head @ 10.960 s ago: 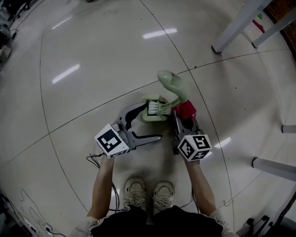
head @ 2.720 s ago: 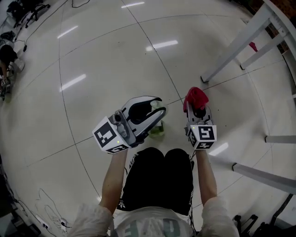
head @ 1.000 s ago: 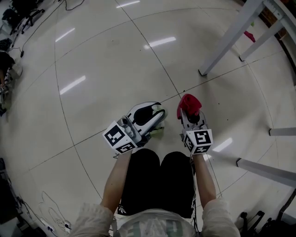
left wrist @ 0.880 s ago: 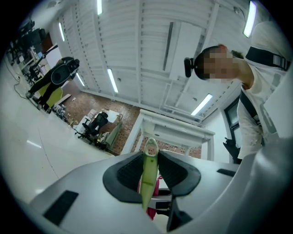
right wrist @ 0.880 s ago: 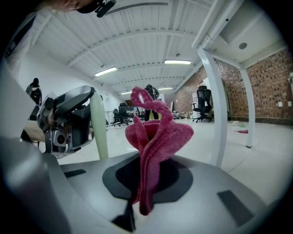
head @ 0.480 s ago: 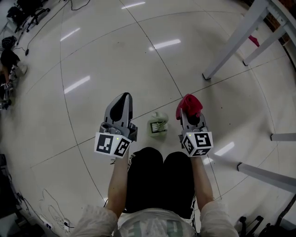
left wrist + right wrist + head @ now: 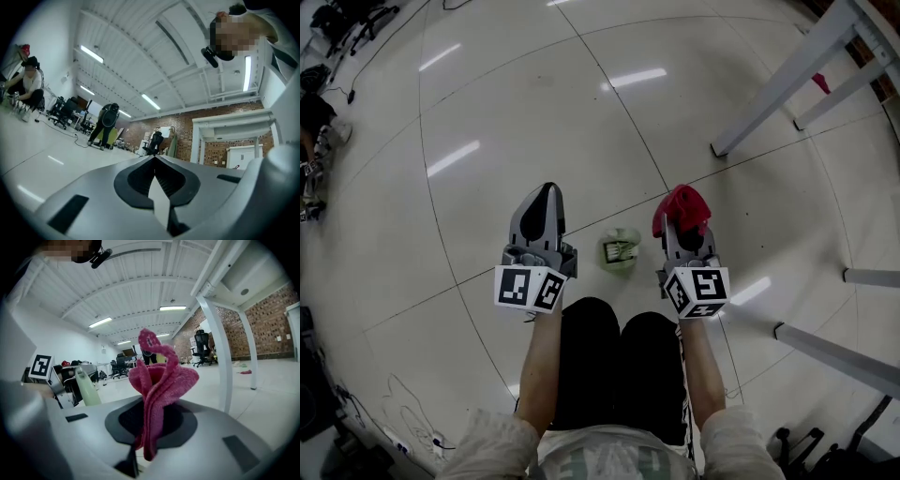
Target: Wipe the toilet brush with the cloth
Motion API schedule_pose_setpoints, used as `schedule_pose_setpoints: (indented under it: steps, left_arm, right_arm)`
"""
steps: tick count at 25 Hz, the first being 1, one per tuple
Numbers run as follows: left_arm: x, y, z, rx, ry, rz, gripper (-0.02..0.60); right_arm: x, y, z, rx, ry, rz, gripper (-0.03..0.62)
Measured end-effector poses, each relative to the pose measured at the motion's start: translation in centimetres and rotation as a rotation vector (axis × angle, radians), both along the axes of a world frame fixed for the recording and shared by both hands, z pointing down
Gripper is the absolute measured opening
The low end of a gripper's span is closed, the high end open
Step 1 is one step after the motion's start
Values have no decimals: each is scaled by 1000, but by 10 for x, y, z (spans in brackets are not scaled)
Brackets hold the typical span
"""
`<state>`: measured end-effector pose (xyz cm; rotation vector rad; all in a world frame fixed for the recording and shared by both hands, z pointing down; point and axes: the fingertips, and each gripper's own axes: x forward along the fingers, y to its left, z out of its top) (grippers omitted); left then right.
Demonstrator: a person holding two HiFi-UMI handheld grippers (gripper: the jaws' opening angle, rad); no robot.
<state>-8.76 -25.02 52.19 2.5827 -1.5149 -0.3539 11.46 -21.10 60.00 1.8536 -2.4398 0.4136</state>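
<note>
The pale green toilet brush (image 7: 620, 251) stands in its holder on the floor between my two grippers, and its handle (image 7: 86, 387) shows at the left of the right gripper view. My left gripper (image 7: 546, 191) hovers left of the brush and points forward. Its jaws have just been closing and now stand shut with nothing between them (image 7: 154, 161). My right gripper (image 7: 676, 228) is right of the brush, shut on the red cloth (image 7: 680, 208). The cloth (image 7: 161, 376) stands up bunched out of the jaws.
White table legs (image 7: 769, 94) rise at the upper right, and more legs (image 7: 834, 342) lie at the right. Cables (image 7: 403, 412) trail at the lower left. The person's black trousers (image 7: 619, 366) are just behind the brush. Distant people and office chairs (image 7: 105, 129) are across the room.
The left gripper has let go of the brush, swung away to the left and shut its jaws. The brush stays in its holder. The right gripper with the cloth has risen slightly.
</note>
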Motion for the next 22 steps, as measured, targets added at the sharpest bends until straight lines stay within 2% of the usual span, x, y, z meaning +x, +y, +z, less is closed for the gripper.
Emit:
schedule_pose_setpoints:
  steps: [3,8,14,17,20,22]
  left_arm:
    - [8,0,-77,1,-1,22,3]
    - [23,11,-257,14,-44,51,3]
    - [5,49,-462,-14,-81,65,3]
    - [-7,66,-518,-11,-57,65,3]
    - [-12,87,-555,-4,-22,79,3]
    - [-10,103,-572,26,-31,102,3]
  right_arm:
    - [-4,2,-88,9,49,-14,31]
    - [-3,9,-275,20,69,-5,32]
    - [-22,46,-487,-7,45,32,31]
    - [-39,65,-555,24,66,10,31]
    - [-47,85,-594,31,83,12,31]
    - [-51,99,-612,46,67,24,32]
